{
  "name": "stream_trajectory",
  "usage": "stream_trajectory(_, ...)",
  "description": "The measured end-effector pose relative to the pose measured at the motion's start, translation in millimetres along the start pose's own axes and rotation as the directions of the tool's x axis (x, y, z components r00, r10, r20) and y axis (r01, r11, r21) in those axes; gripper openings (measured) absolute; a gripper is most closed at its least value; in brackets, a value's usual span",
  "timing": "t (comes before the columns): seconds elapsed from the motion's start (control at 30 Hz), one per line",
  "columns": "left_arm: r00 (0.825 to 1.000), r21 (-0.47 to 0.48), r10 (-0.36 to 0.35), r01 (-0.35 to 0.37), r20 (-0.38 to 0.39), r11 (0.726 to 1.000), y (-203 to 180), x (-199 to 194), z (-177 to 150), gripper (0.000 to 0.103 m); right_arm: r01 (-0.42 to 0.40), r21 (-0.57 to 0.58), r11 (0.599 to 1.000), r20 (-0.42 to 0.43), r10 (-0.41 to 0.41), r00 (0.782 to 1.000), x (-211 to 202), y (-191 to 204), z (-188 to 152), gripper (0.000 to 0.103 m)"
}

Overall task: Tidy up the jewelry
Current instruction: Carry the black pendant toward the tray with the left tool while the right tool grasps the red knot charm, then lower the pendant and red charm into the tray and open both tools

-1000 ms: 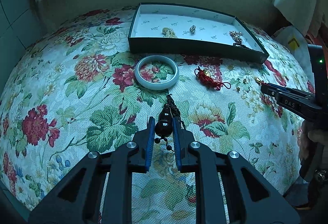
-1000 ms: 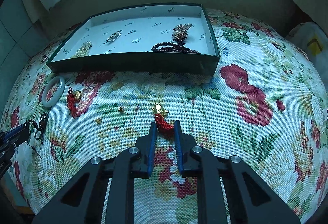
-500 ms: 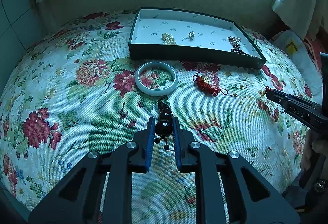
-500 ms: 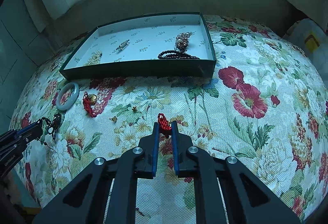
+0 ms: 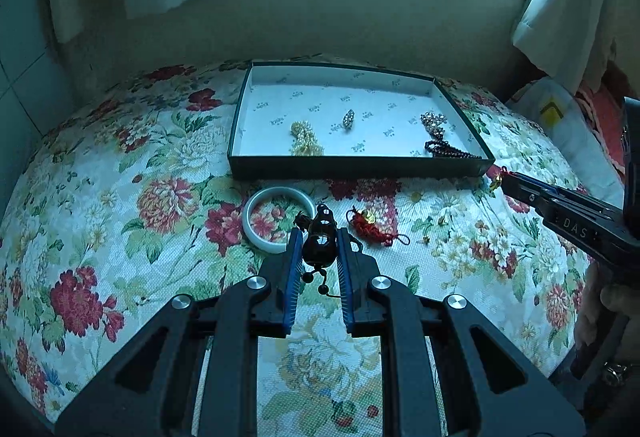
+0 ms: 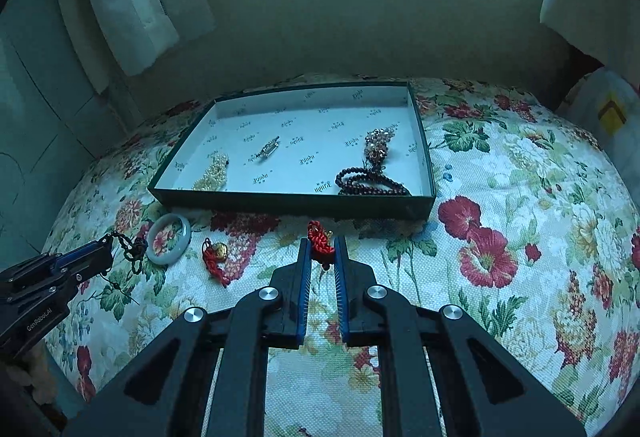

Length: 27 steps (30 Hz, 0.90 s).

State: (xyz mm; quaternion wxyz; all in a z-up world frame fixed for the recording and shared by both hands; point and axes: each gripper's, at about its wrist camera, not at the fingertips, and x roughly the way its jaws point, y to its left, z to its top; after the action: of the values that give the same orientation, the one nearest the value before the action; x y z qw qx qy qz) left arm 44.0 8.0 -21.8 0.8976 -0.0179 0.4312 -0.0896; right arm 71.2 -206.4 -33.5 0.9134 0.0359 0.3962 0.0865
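Observation:
My left gripper (image 5: 319,237) is shut on a dark gourd pendant (image 5: 320,241) with a black cord, held above the floral cloth. It also shows in the right wrist view (image 6: 105,245), its cord dangling. My right gripper (image 6: 321,243) is shut on a red knotted charm (image 6: 319,240), lifted in front of the green tray (image 6: 292,201). In the left wrist view the right gripper (image 5: 503,181) is by the tray's (image 5: 352,169) right corner. The tray holds pearls (image 5: 305,139), a brooch (image 5: 349,118), a crystal cluster (image 6: 378,145) and dark beads (image 6: 370,181).
A white jade bangle (image 5: 278,217) and a second red charm with a gold piece (image 5: 370,227) lie on the cloth before the tray. Small gold bits (image 5: 440,223) lie to the right. A wall and curtains stand behind the table; a white bag (image 5: 560,121) is at right.
Both grippers have risen and moved toward the tray with their items. The red charm has left the cloth. The tray now looks nearer in both views.

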Motion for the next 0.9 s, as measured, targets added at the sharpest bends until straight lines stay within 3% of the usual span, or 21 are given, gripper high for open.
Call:
stream_trajectory(0.5, 0.994, 0.025, 0.028, -0.031, 0.105, 0.999, 0.4, 41.0, 91.3, 0.017, -0.016, -0.012, 1.000, 0.075, 0.017, 0.997, 42.3, 9.9, 75.8, 0.012)
stream_trajectory(0.9, 0.997, -0.012, 0.045, -0.045, 0.055, 0.999, 23.9, 123.7, 139.4, 0.017, 0.046, -0.019, 0.999, 0.030, -0.046, 0.999, 117.0, -1.7, 108.2, 0.012)
